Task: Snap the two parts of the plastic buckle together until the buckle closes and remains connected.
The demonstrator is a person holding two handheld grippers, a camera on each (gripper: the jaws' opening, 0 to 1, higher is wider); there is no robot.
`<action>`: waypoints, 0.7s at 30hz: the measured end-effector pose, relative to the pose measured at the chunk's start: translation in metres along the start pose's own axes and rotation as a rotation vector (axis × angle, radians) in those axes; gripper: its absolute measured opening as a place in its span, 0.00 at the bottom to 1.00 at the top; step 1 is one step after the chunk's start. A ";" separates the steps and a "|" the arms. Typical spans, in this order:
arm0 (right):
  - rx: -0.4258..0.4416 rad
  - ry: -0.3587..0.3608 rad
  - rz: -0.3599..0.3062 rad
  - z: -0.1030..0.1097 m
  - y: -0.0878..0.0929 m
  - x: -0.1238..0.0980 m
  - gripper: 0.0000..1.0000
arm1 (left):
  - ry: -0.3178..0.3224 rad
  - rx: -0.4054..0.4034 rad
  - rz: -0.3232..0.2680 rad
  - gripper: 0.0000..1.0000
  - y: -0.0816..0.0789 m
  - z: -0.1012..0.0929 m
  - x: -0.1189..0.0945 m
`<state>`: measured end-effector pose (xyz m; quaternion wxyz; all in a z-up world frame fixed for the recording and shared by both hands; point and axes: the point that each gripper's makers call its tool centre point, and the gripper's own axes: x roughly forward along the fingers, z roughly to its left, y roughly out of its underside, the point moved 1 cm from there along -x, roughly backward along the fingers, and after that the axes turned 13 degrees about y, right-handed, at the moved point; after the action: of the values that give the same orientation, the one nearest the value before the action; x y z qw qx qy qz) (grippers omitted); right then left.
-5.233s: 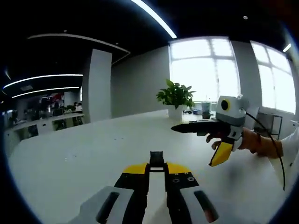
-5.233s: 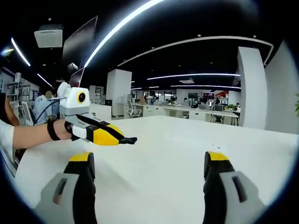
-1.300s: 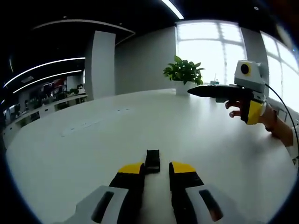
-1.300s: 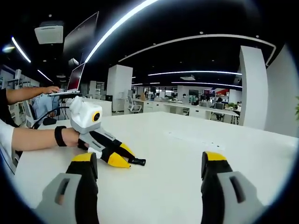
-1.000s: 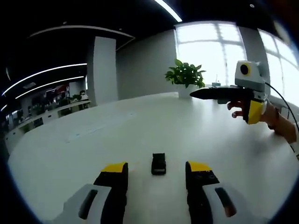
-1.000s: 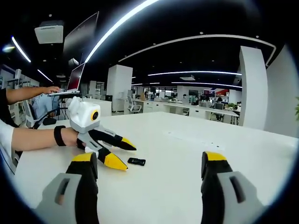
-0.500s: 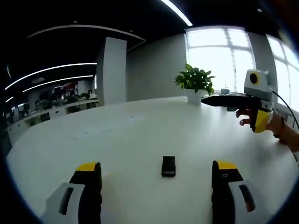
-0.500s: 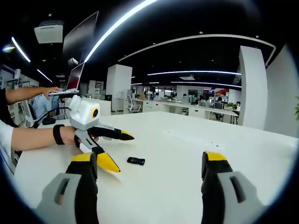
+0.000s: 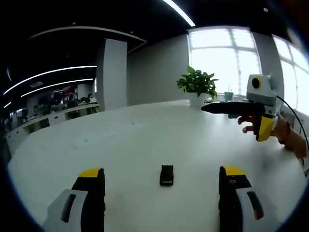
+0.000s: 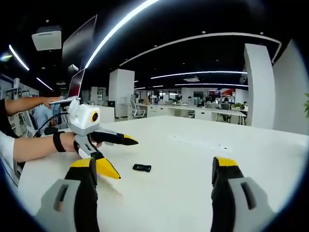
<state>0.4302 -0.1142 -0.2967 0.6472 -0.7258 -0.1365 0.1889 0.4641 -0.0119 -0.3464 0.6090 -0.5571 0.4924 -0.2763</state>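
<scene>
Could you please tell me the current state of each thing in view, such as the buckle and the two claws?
Black plastic buckle: lying flat on the table, one joined piece as far as can be told, nothing gripping it.
Left claw: open, jaws wide apart, held back from the buckle.
Right claw: open, empty, raised above the table.
White table: bears the buckle.
Potted plant: upright at the table's far edge.
</scene>
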 end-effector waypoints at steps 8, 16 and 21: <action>0.099 -0.007 0.038 -0.006 0.001 -0.006 0.99 | -0.005 0.041 -0.074 0.99 -0.026 -0.011 -0.021; 0.099 0.010 0.009 -0.009 -0.011 -0.016 0.98 | -0.041 0.108 -0.101 0.97 -0.037 -0.021 -0.048; 0.065 0.028 0.025 -0.010 -0.010 -0.017 0.99 | -0.073 0.117 -0.073 0.97 -0.032 -0.016 -0.062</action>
<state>0.4198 -0.1299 -0.2844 0.6700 -0.7085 -0.1123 0.1912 0.4338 0.0294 -0.2957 0.6474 -0.5480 0.4321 -0.3062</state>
